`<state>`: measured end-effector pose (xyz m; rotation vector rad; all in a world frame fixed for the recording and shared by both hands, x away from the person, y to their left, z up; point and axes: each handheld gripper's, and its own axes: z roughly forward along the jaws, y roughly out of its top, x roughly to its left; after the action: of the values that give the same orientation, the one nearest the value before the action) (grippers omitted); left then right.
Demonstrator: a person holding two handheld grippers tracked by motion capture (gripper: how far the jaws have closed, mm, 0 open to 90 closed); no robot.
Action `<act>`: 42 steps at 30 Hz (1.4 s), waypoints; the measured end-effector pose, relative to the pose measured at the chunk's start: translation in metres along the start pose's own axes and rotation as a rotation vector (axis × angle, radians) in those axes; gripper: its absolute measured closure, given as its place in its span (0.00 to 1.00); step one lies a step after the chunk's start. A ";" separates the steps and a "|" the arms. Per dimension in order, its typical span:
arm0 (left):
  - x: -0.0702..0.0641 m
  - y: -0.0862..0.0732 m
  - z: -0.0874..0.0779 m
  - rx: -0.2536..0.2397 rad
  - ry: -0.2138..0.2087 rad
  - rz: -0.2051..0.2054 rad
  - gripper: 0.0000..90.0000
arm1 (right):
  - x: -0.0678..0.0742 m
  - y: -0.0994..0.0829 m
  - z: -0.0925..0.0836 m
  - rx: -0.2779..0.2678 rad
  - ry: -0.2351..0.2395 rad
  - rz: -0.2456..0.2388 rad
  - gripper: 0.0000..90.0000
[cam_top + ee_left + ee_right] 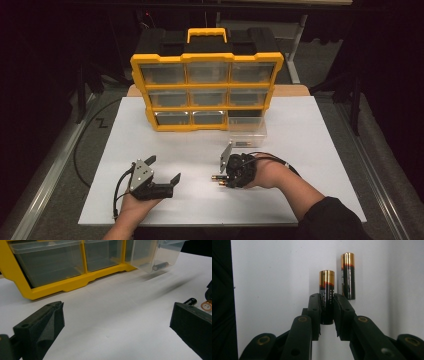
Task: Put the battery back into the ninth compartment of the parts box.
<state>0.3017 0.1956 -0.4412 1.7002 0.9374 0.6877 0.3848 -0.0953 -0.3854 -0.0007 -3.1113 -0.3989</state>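
Observation:
A black and copper battery (327, 280) lies on the white sheet with my right gripper (327, 297) shut on its lower half. A second battery (348, 275) lies just beside it, apart from the jaws. From above, the right gripper (219, 178) points left at the middle of the sheet, the batteries (216, 177) at its tips. My left gripper (163, 169) rests at the front left, jaws wide apart and nothing between them. In the left gripper view, its jaws (117, 325) frame bare sheet, and the two batteries (190, 301) lie at the far right.
A yellow organizer (206, 90) with clear drawers stands at the back of the white sheet (310, 150). One clear drawer (260, 134) sits out on the sheet at the organizer's lower right, with a battery (160, 265) lying inside it.

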 end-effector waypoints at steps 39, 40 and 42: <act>0.000 0.000 0.001 0.005 -0.001 0.003 0.00 | -0.004 -0.046 -0.026 0.024 -0.036 0.072 0.87; 0.000 0.000 0.001 0.005 -0.001 0.002 0.00 | -0.005 -0.047 -0.027 0.029 -0.036 0.064 0.87; 0.000 0.000 0.001 0.005 -0.001 0.001 0.00 | -0.005 -0.048 -0.029 0.033 -0.035 0.064 0.87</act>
<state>0.3020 0.1951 -0.4416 1.7051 0.9380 0.6857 0.3900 -0.1491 -0.3695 -0.1077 -3.1425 -0.3494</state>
